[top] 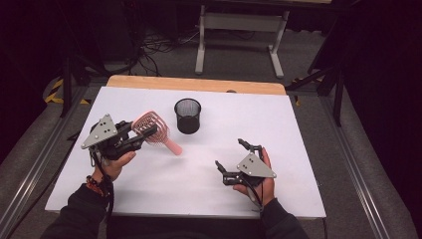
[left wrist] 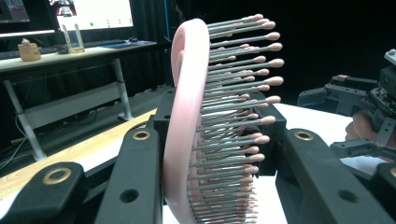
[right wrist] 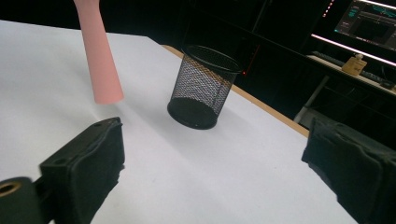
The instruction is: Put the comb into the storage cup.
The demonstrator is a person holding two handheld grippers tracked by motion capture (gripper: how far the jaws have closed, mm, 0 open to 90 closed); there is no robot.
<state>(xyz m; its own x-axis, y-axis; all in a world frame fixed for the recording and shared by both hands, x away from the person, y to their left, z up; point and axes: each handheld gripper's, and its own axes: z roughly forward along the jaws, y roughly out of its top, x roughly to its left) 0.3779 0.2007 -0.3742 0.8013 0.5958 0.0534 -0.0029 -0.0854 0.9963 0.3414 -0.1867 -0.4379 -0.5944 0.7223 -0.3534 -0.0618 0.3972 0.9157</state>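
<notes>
You had a pink plastic hairbrush with grey metal pins tipped in pink [top: 152,129] clamped by its oval head in your left tongs [top: 141,135]. In the left gripper view the brush head [left wrist: 187,121] stood on edge between the two black jaws, pins pointing sideways. Its handle slanted down toward the white bench top [top: 199,174], just beside the black wire-mesh cup [top: 187,115], which stood upright near the far middle. Your left hand [top: 117,162] was raised at the left side. Your right tongs [top: 231,157] were spread wide and gripped nothing, your right hand [top: 261,181] low over the bench, well apart from the brush.
</notes>
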